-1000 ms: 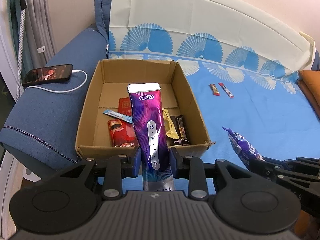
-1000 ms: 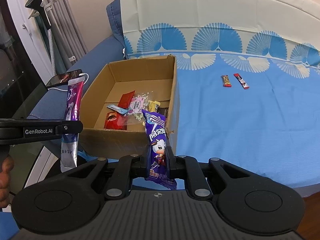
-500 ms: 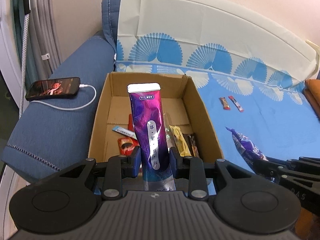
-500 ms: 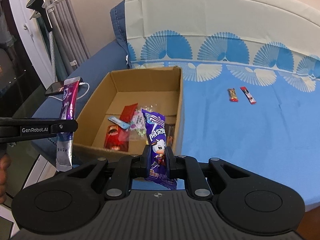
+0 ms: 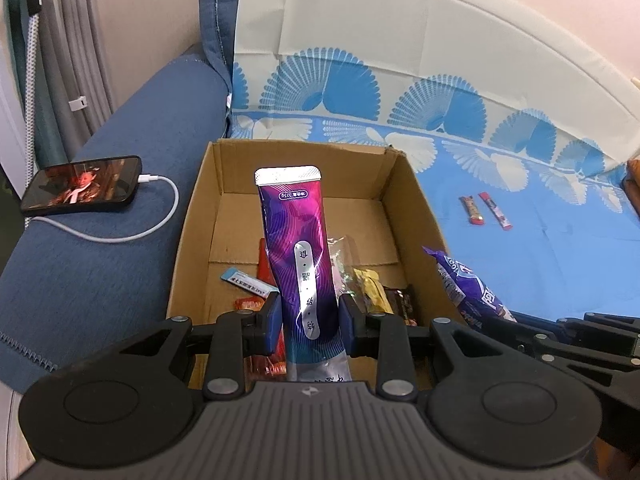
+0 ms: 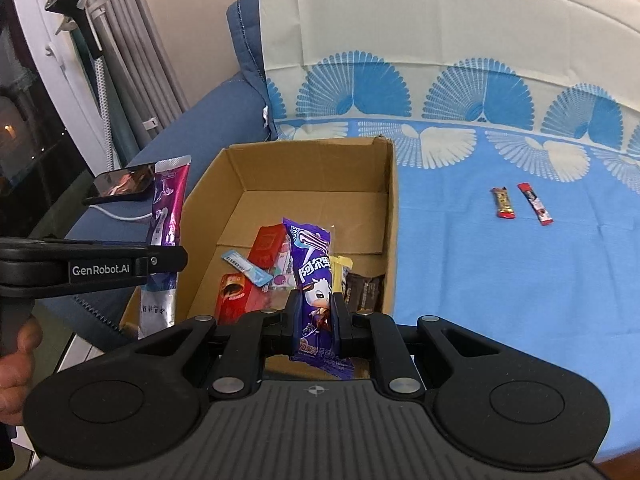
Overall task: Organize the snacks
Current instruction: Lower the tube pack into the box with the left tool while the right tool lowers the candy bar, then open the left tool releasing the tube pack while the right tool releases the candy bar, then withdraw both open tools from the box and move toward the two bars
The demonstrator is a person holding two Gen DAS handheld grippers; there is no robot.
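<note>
- A sofa draped in a blue sheet [image 6: 480,264] with fan prints, a curtain at the left, and a phone [image 5: 82,190] charging on the denim armrest
- Open cardboard box [image 5: 416,216] sits on the sheet, several wrapped snacks already lying on its floor
- Left gripper [image 5: 308,322] is clamped on a tall purple pouch [image 5: 298,240], held upright over the box's near edge, likely so it can drop straight in
- Right gripper [image 6: 316,316] pinches a purple milk-candy packet [image 6: 314,268] tight, also poised above the box
- Two small bars [image 6: 520,202] lie on the sheet, well apart from the box, probably next to be collected
</note>
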